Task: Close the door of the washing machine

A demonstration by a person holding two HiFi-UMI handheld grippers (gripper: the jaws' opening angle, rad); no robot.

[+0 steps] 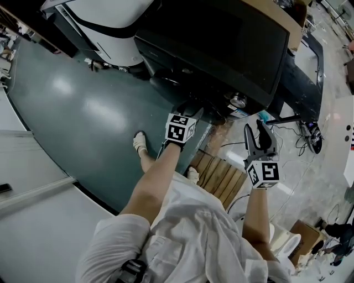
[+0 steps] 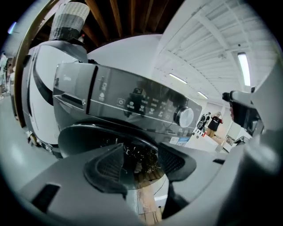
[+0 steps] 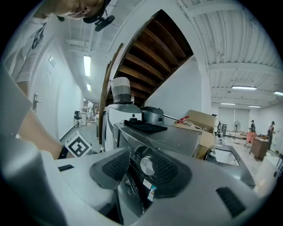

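Observation:
A dark grey washing machine (image 1: 221,44) stands ahead of me, with its control panel (image 2: 132,103) and silver knob (image 2: 183,117) facing me. Its round glass door (image 2: 132,152) sits low on the front and looks slightly ajar. My left gripper (image 1: 191,113) (image 2: 139,165) is right at the door, its jaws apart, with the glass showing between the pads. I cannot tell whether they touch it. My right gripper (image 1: 259,131) (image 3: 137,170) hangs to the right, level with the knob (image 3: 147,165), open and holding nothing.
A white machine (image 1: 110,27) stands left of the washer. A cardboard box (image 1: 282,16) lies on top at the right. A wooden pallet (image 1: 221,177) lies under the person's feet (image 1: 139,142). Cables (image 1: 304,138) trail over the floor at the right.

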